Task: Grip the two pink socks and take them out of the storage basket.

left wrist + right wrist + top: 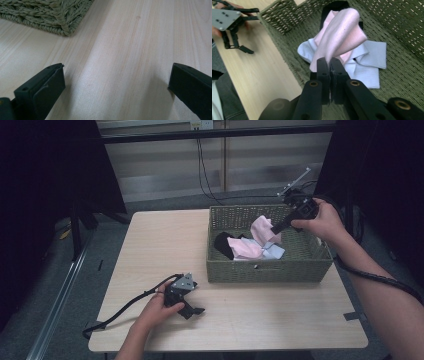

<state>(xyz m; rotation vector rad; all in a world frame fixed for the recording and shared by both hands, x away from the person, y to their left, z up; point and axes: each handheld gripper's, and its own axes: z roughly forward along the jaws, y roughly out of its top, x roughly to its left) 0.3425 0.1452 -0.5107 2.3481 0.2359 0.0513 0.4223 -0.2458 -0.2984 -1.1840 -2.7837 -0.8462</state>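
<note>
A: Start big. What's the largest thing?

B: The counter (pixel 165 245), pale wood, across the middle of the high view. On it, right of centre, sits a green woven basket (pixel 270 270).

A: And in the basket?

B: Cloths. A white one (pixel 368 60) lies flat on the bottom, a black one (pixel 224 244) sits toward the basket's left end, and a second pink piece (pixel 245 249) lies between them. The pink cloth (pixel 342 32) in hand is bunched and lifted above the pile, in the upper middle of the right gripper view.

A: Who has it?

B: The right gripper (pixel 329 61). Its jaws are pressed together on the lower edge of the pink cloth. In the high view it hangs over the basket's right part, upper right of the frame.

A: The other one?

B: The left gripper (pixel 192 307) rests on the counter in the lower left, well apart from the cloths, near the basket's front corner. Its jaws stand wide apart with bare wood between them.
</note>
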